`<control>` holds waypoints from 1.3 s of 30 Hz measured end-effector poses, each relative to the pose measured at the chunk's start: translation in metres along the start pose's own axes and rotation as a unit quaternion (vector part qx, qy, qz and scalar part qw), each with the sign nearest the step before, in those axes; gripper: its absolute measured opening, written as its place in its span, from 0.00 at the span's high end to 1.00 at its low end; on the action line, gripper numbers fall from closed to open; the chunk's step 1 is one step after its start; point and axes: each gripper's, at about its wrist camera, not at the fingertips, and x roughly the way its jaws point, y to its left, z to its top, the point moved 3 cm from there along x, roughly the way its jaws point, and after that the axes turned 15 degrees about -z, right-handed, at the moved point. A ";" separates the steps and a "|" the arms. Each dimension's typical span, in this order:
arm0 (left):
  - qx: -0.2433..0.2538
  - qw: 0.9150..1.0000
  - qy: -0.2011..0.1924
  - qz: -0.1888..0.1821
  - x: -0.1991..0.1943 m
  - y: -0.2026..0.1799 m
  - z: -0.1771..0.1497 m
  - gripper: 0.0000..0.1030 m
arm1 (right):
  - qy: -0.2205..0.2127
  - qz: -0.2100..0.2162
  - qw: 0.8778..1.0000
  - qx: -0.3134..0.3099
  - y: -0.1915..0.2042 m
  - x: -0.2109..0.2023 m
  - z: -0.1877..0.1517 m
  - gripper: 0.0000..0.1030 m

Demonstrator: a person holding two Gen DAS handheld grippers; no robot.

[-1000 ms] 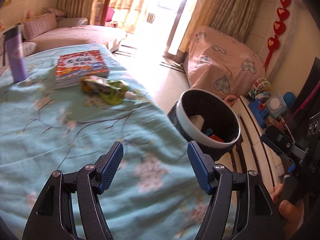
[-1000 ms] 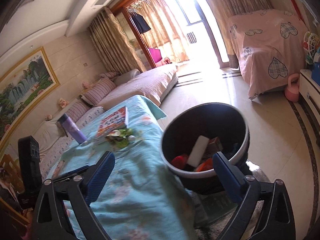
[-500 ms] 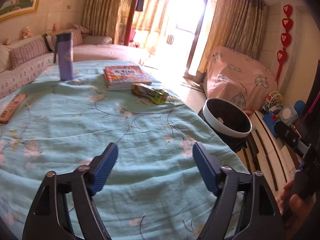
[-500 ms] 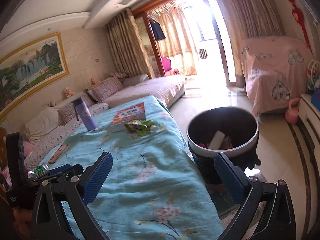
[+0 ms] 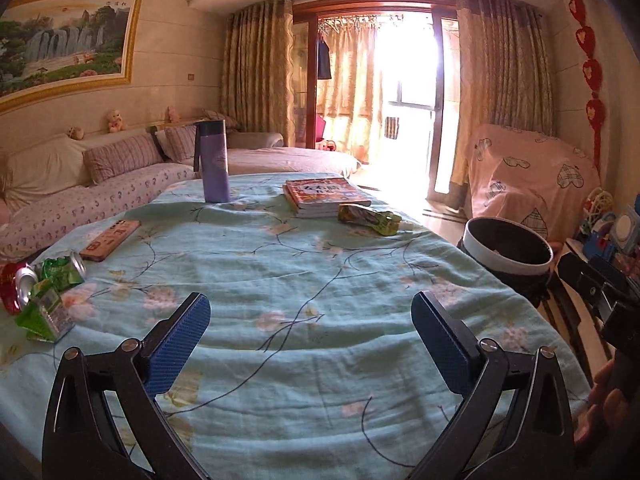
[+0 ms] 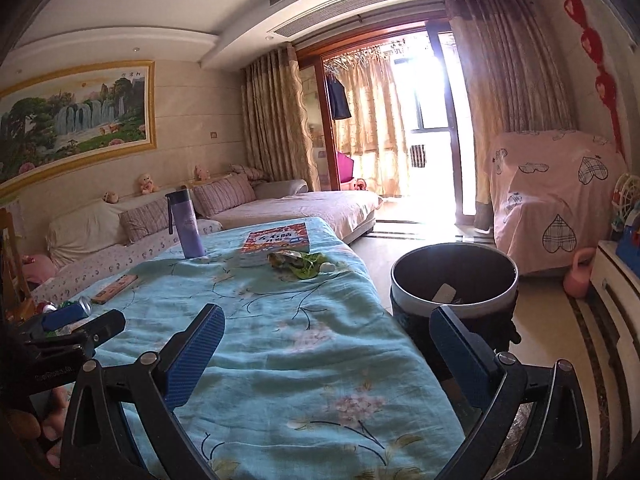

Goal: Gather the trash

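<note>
Both grippers have swung away from the trash bin (image 6: 454, 280) toward the length of the table, so the bin now sits off to the right instead of straight ahead. Left gripper (image 5: 310, 340) hovers low over the floral tablecloth (image 5: 320, 272), jaws opening wide with nothing between them; right gripper (image 6: 326, 346) also stands wide and empty. Red lettering on the book (image 5: 326, 194) is too small to read. Green snack wrapper (image 5: 368, 219) lies just beside the book, near the purple bottle (image 5: 214, 162). Only the left view shows the crushed cans and green wrappers (image 5: 40, 292) at the table's left edge — the right view shows the bin's inside.
</note>
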 end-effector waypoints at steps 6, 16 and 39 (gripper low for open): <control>0.000 1.000 0.004 0.016 -0.005 0.006 -0.008 0.00 | 0.008 0.009 1.000 -0.015 0.011 0.005 -0.010 0.00; 0.018 0.999 0.000 0.026 -0.009 -0.003 -0.006 0.00 | 0.016 0.015 1.000 -0.022 0.015 0.003 -0.014 0.00; 0.027 0.999 0.001 0.032 -0.010 -0.006 -0.007 0.00 | 0.021 0.023 0.999 -0.019 0.015 -0.001 -0.013 0.00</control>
